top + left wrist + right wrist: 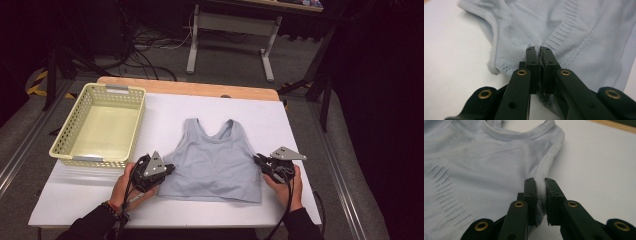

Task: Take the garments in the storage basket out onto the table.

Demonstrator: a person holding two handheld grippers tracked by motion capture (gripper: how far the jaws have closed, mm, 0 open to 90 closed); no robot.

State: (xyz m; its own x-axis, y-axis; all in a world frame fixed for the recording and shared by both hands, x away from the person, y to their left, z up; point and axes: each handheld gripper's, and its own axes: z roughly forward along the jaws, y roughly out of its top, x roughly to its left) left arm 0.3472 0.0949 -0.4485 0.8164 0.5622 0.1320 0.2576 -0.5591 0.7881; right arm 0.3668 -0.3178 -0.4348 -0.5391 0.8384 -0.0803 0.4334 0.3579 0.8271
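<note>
— Where's the top (212,160)?

— Flat on the bench (75,195), between the two grippers. The left gripper (169,169) is clamped on a pinch of fabric at its side edge below the armhole.

— And the other?

— The right gripper (258,161) is clamped on the ribbed edge at the opposite side. The basket (67,135) stands just beyond the left gripper.
</note>
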